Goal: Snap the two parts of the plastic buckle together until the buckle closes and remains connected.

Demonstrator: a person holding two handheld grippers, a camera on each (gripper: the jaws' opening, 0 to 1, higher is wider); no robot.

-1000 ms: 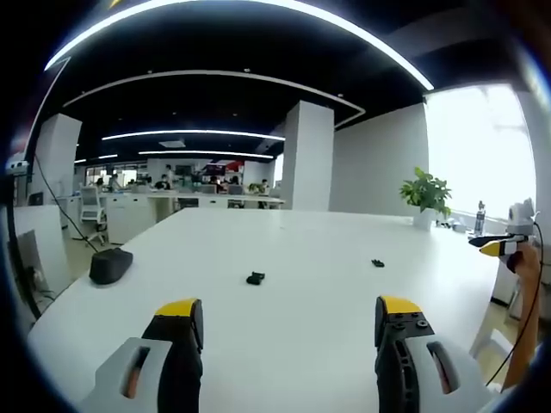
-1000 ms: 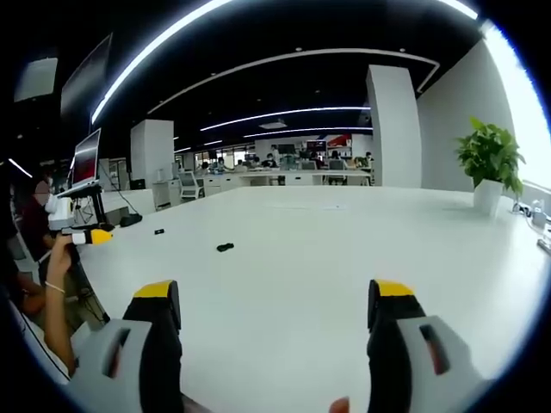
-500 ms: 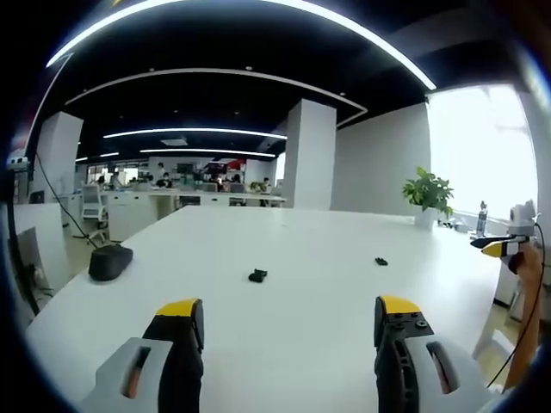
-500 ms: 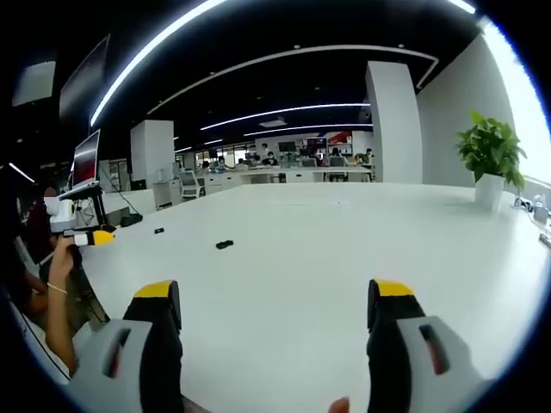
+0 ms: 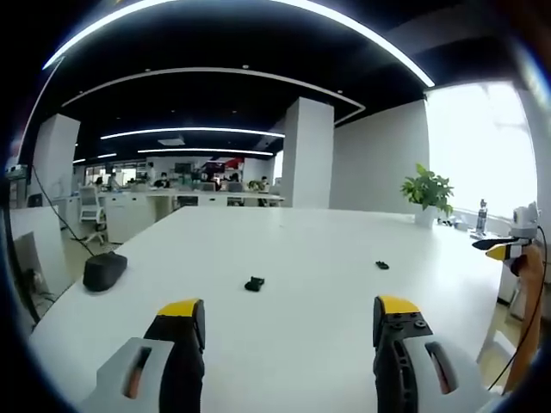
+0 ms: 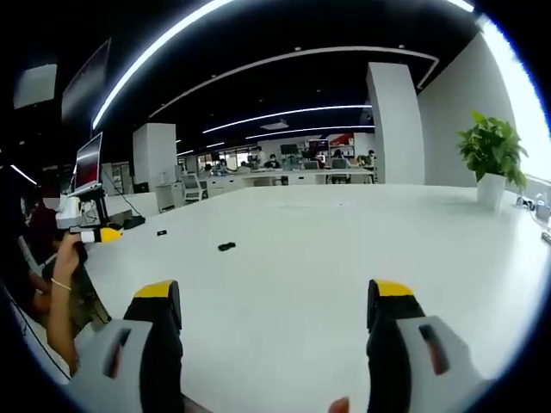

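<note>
- On the white table (image 5: 301, 249), the two buckle parts are lying well apart and unjoined: in the left gripper view, the larger buckle part (image 5: 254, 284) is being seen toward 12 o'clock, just left of centre, and the smaller buckle part (image 5: 381, 265) toward 1 o'clock.
- In the right gripper view, the same two pieces are being seen toward 10 and 11 o'clock, the nearer (image 6: 225, 247) ahead of the farther (image 6: 162, 232).
- The left gripper (image 5: 288, 344) is being held above the near edge of the table with its jaws spread wide, and nothing is being gripped.
- The right gripper (image 6: 275, 331) is likewise being held wide open and empty, well short of either piece.
- A dark rounded object (image 5: 105, 270) is resting near the table's edge at 9 o'clock in the left gripper view; a potted plant (image 5: 424, 191) is standing at the far side toward 2 o'clock.
- The task is judged to be at its very start: the approach is in hand, and neither piece is yet being touched.
- For the next move, each gripper is being called on to be brought down over one part and closed on its body, with the mating ends left free so that they can be lined up and pushed together.
</note>
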